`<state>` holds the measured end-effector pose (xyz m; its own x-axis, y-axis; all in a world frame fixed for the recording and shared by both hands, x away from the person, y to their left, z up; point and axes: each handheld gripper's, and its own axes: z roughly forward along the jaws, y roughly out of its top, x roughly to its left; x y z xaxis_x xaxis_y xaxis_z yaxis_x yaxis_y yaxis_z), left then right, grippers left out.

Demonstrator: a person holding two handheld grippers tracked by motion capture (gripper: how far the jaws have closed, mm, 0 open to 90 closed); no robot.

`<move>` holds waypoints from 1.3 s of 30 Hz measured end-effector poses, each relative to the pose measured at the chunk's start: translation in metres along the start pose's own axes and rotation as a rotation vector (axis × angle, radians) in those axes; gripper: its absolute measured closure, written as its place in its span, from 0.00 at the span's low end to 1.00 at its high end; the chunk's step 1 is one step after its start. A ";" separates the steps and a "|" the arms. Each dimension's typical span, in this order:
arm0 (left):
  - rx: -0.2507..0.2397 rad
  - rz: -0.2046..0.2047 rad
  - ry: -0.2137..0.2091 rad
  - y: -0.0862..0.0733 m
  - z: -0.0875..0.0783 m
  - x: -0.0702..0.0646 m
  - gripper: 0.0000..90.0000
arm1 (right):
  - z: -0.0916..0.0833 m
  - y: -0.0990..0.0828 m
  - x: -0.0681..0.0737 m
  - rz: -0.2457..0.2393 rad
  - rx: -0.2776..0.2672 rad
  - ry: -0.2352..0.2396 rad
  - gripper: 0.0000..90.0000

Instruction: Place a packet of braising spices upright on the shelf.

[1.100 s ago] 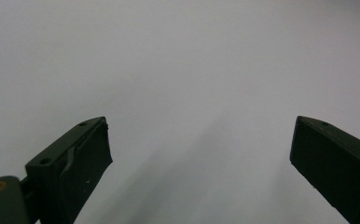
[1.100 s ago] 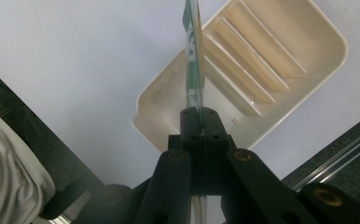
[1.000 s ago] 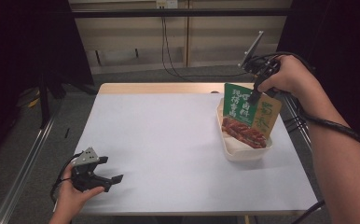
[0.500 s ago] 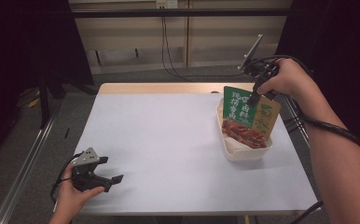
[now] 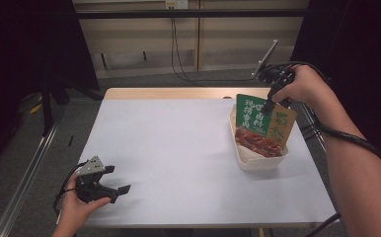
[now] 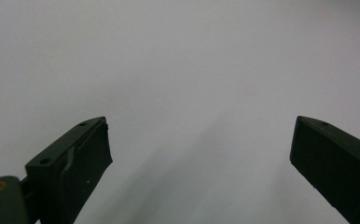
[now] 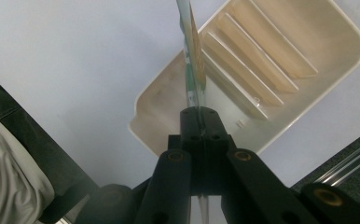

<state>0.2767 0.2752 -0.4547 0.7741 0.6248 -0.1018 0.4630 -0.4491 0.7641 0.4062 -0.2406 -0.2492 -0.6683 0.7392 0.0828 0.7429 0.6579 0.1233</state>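
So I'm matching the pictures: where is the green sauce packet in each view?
High view: green printed sauce packet upright at right, over the white plastic tray.
Left gripper view: bare table between open jaws.
Right gripper view: edge-on, centre top, clamped.
Shared landmark: the tray.

Green and tan food pouch (image 5: 262, 126) pinched in the right gripper (image 5: 267, 106) carries large white and green Chinese characters, too small to read.

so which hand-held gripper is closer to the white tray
Right. The right hand-held gripper hangs directly above the white tray, pinching a green sauce packet that dips into it. The left hand-held gripper rests far off at the table's near left corner.
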 end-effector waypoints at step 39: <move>0.001 0.001 0.002 0.000 0.000 0.000 0.05 | 0.001 0.001 0.000 0.025 -0.039 -0.061 0.47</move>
<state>0.2769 0.2755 -0.4548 0.7737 0.6257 -0.0995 0.4627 -0.4508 0.7633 0.4071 -0.2404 -0.2500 -0.6454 0.7634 0.0260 0.7564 0.6341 0.1605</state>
